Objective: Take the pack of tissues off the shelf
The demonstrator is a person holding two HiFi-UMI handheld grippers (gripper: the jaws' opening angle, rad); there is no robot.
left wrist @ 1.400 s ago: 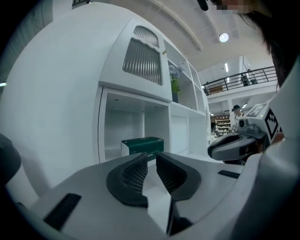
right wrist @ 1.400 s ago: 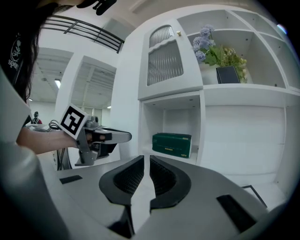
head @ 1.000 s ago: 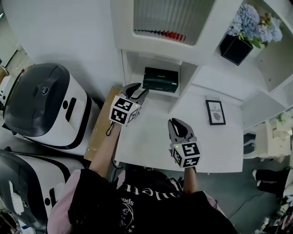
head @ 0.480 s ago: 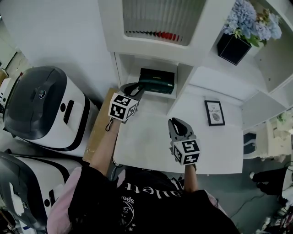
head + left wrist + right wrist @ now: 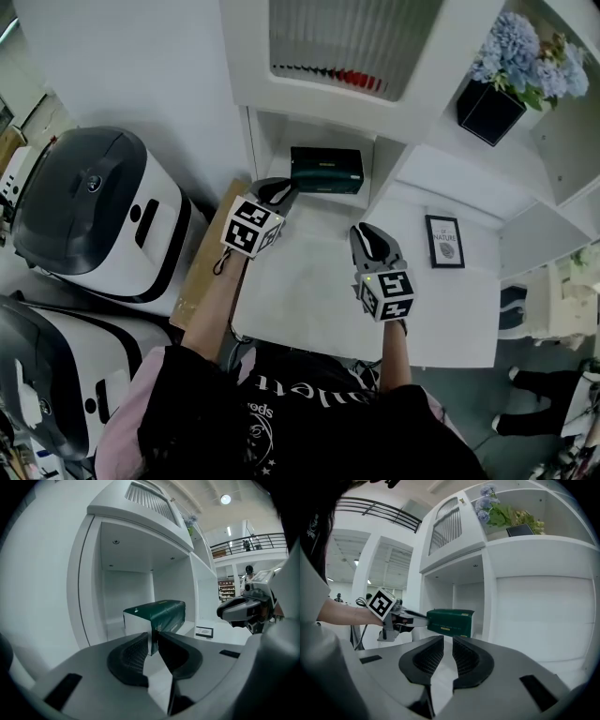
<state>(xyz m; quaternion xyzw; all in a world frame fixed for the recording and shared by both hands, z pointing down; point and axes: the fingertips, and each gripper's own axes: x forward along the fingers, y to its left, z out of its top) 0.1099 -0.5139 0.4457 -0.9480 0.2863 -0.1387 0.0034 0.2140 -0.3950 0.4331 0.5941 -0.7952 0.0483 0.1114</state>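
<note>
A dark green pack of tissues (image 5: 326,170) lies in the low cubby of a white shelf (image 5: 255,141), its long side running across the opening, as a person brings two hand-held grippers toward it over a white table (image 5: 300,291). The left gripper (image 5: 281,190) is clearly the nearer. Its tips stand at the mouth of the cubby, just off the pack's left front corner, and the pack lies ahead of it and a little to its right. The right gripper (image 5: 367,234) hangs back over the table, well apart from the shelf. Both tools have their jaws drawn close together with nothing between the pads, so a wider opening looks necessary before either can take the pack across its narrow side. The left gripper view shows the pack's pale near end and one long green face just beyond the jaws, a corner turned toward the tool. The right gripper view shows the pack side-on, with the left gripper's tips at its left end. Whether they touch it cannot be told. Only the head view shows a small framed picture (image 5: 444,242) on the table and blue flowers (image 5: 520,52) on the shelf above.
</note>
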